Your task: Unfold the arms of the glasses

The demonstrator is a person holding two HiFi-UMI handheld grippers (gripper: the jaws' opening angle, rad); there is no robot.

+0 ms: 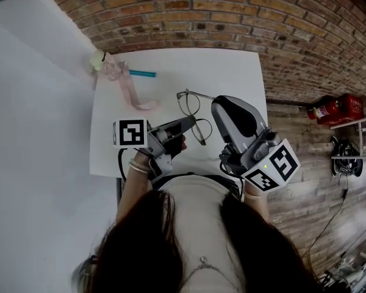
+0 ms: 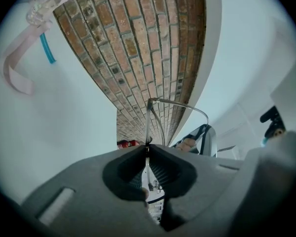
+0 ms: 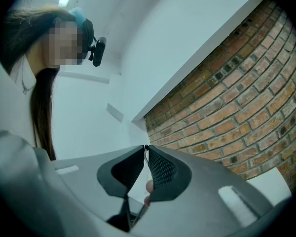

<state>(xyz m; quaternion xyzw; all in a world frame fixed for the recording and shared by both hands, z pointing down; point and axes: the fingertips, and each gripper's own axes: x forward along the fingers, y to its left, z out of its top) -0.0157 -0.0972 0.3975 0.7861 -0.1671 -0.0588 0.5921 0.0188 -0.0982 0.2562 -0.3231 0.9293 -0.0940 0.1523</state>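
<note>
The glasses (image 1: 189, 102) are held just above the near part of the white table (image 1: 232, 72), between the two claws. The left claw (image 1: 192, 122) is seen closed on the thin metal frame at the lens nearest the person. In the left gripper view its jaws are pressed together on the wire of the glasses (image 2: 149, 120), which rises from the jaw tips and bends away to the right. The right claw (image 1: 218, 102) is placed at the right side of the glasses, where one thin arm runs from the far lens toward it. In the right gripper view its jaws (image 3: 146, 147) are shown shut, with a fine metal piece caught between the tips, which seems to be that arm. The two lenses are seen tilted, one beyond the other. At the far left corner of the table a clear object with a pale pink strap (image 1: 134, 93) is laid, and a teal stick (image 1: 141, 74) is set just beside it. A brick wall (image 1: 232, 17) is seen beyond the table, and a red fire extinguisher (image 1: 328, 108) is found well to the right.
</note>
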